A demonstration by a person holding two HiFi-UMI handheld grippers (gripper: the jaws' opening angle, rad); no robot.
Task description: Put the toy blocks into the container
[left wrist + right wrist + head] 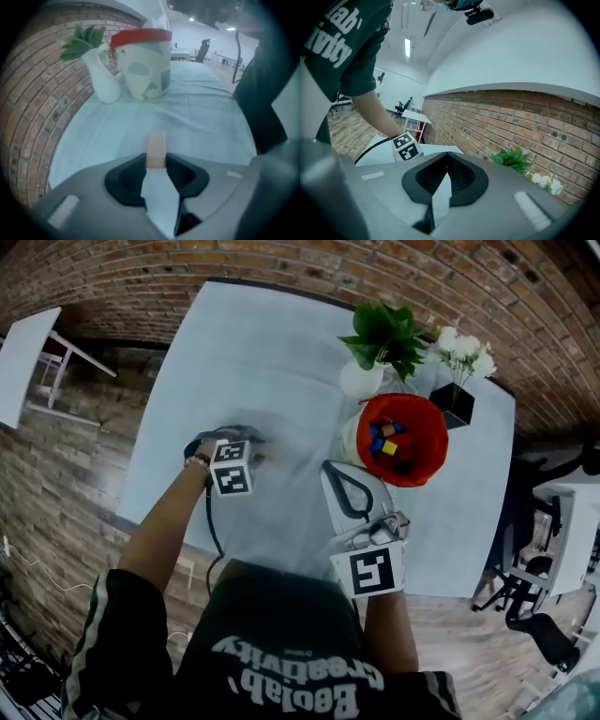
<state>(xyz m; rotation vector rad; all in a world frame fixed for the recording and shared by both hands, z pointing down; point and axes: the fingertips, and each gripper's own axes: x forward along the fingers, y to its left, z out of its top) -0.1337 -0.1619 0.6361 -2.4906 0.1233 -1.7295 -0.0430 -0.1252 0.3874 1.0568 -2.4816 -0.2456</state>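
One tan wooden block (156,143) sits clamped between the pads of my left gripper (156,157), down at the pale blue tablecloth (197,117).

The single red-rimmed paper bucket (145,70) stands well beyond it and holds a few blue, red and yellow blocks (386,441), too small for me to count. My right gripper (447,157) is closed on nothing. Two plants stand by the bucket: a white vase of green leaves (104,77) and a black pot of white flowers (453,401).

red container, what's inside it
Inside the red container lie toy blocks: blue, yellow and red ones show. Anything beneath them, and the container's bottom, is covered.
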